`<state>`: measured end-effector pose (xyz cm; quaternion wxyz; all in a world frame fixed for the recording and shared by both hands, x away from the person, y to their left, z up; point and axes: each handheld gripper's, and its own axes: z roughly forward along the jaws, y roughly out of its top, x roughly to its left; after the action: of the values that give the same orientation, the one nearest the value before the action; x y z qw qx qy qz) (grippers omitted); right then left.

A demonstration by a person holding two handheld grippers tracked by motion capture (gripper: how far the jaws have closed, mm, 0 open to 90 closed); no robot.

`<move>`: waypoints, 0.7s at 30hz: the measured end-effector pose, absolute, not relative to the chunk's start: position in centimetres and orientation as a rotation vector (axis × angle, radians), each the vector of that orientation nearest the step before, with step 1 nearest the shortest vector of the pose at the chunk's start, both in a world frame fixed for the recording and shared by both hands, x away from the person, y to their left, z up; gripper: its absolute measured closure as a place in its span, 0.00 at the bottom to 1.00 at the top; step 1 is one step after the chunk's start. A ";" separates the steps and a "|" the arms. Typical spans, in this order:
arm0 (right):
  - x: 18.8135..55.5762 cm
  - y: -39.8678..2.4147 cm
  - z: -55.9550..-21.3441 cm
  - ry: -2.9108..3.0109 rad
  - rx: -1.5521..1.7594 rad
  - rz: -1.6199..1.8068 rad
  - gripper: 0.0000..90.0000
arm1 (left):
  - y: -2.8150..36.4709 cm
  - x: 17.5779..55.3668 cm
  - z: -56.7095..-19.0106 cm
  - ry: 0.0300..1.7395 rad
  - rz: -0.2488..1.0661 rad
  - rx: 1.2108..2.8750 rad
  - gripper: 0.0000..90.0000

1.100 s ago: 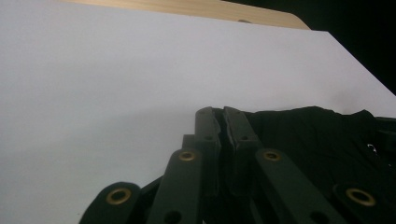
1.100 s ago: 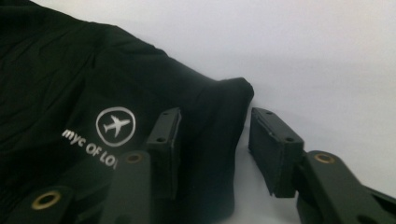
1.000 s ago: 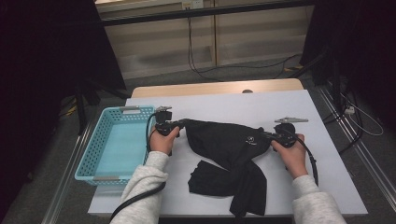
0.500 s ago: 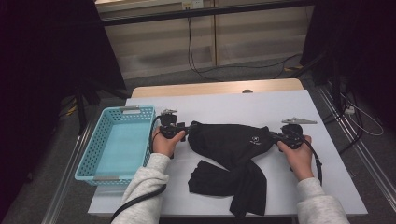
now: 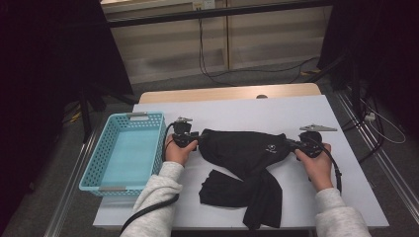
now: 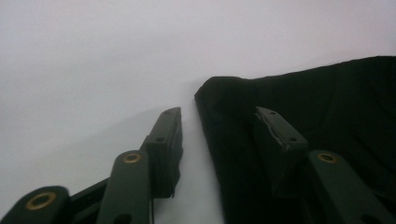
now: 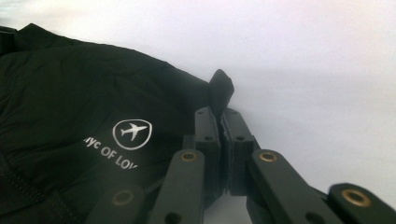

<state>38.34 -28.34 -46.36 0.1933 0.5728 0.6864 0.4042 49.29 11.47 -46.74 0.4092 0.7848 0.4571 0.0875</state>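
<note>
A black garment (image 5: 247, 148) with a small white airplane logo (image 7: 133, 130) lies spread across the white table (image 5: 296, 113), its lower part folded toward the front edge. My left gripper (image 6: 215, 114) is at the garment's left corner (image 6: 224, 93). Its jaws stand apart and have just been closing, with the cloth's edge between them and one finger (image 6: 275, 135) over the fabric. In the high view that gripper (image 5: 197, 140) sits just left of the cloth. My right gripper (image 7: 219, 114) is shut on the garment's right corner (image 7: 220, 88), at the cloth's right end (image 5: 291, 144).
A light blue plastic basket (image 5: 94, 163) stands empty at the table's left side, close to my left hand. Bare white tabletop lies behind the garment and to its right. Cables run across the floor beyond the table.
The garment's upper part, bunched a second ago, now lies stretched flatter between the two grippers. Both hands have shifted only slightly.
</note>
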 end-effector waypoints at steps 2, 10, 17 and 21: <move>38.3 -28.4 -46.3 1.930 1.604 1.136 0.96 | 11.4 49.2 -46.7 1.156 0.172 1.976 0.67; 38.2 -28.5 -46.0 1.928 1.597 1.150 0.96 | 11.1 49.0 -46.8 1.178 0.119 1.972 0.96; 38.2 -28.5 -45.3 1.914 1.569 1.186 0.96 | 11.4 48.6 -45.5 1.169 0.132 1.919 0.97; 38.1 -28.8 -44.3 1.887 1.557 1.216 0.96 | 12.2 48.3 -43.6 1.144 0.158 1.855 0.97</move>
<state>38.06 -28.76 -44.32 0.2036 0.5579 0.6762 0.4359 48.34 12.20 -43.63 0.4601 0.7538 0.4647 0.0642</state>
